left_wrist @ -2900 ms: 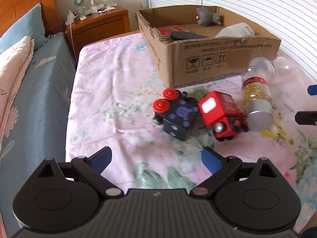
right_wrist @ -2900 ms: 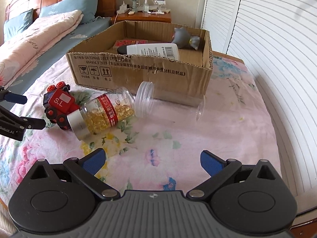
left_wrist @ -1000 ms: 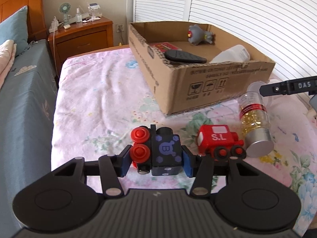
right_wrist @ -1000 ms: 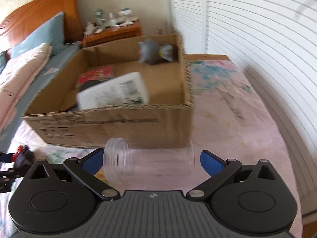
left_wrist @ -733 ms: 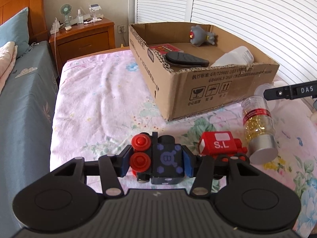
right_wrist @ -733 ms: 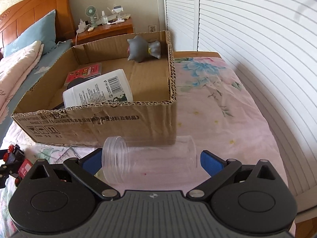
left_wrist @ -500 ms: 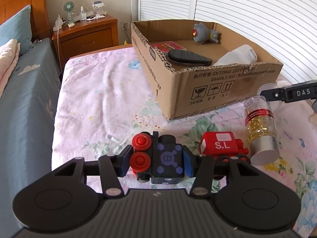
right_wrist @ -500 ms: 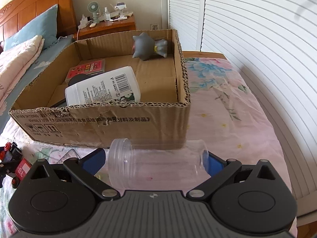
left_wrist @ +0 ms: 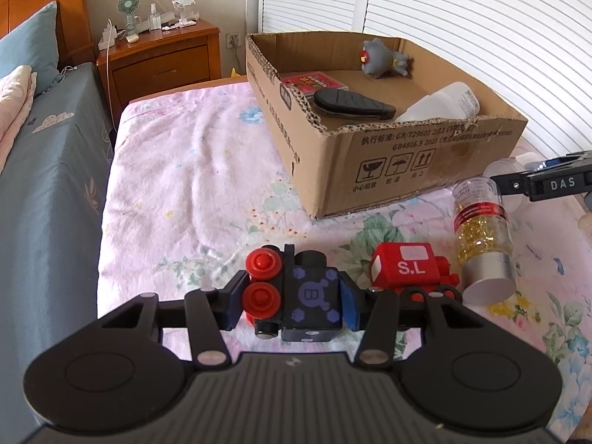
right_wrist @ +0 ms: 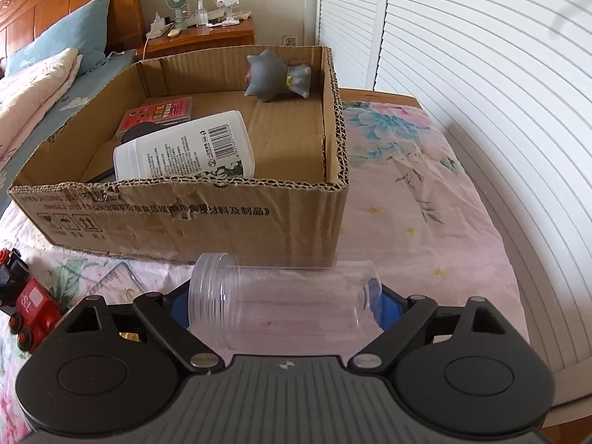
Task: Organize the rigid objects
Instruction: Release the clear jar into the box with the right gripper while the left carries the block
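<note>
My left gripper (left_wrist: 292,305) is shut on a black toy train car (left_wrist: 296,292) with red wheels and holds it just above the floral sheet. A red toy car marked S.L (left_wrist: 410,268) lies right of it, also seen in the right wrist view (right_wrist: 31,305). A jar of yellow capsules (left_wrist: 483,236) lies further right. My right gripper (right_wrist: 283,307) is shut on a clear empty plastic jar (right_wrist: 285,305), held sideways in front of the cardboard box (right_wrist: 207,214).
The box (left_wrist: 407,164) holds a white bottle (right_wrist: 185,151), a grey toy figure (right_wrist: 273,76), a red card (right_wrist: 159,111) and a black remote (left_wrist: 351,101). A wooden nightstand (left_wrist: 159,55) stands behind. White louvred doors line the right side.
My left gripper closed on the black train car and lifted it slightly. My right gripper moved to the clear jar and its fingers closed on the jar's ends.
</note>
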